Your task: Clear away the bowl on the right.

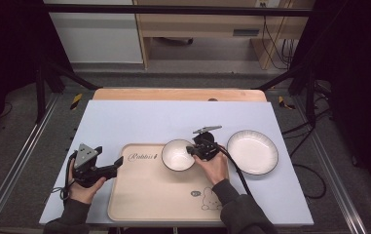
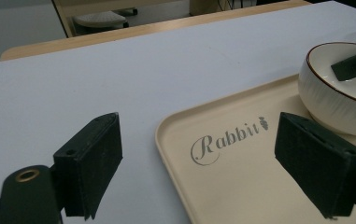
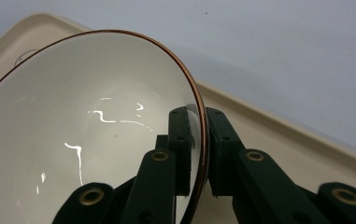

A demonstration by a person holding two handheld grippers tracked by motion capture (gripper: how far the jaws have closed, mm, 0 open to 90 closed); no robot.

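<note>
A: From above, where is the bowl [image 1: 177,155]?
B: On the tray's [image 1: 149,195] far right part, white and round. The right gripper [image 1: 193,151] clamps its right rim. A plate [image 1: 252,151] lies right of the tray on the mat [image 1: 124,117].
A: And the left gripper [image 1: 117,163]?
B: At the tray's left edge, jaws released, holding nothing. Its own view adds the bowl's ribbed outer wall [image 2: 339,100] and brown rim line.
A: The right gripper view?
B: A glossy inside [image 3: 87,126], with the rim pinched between both pads [image 3: 180,140].
</note>
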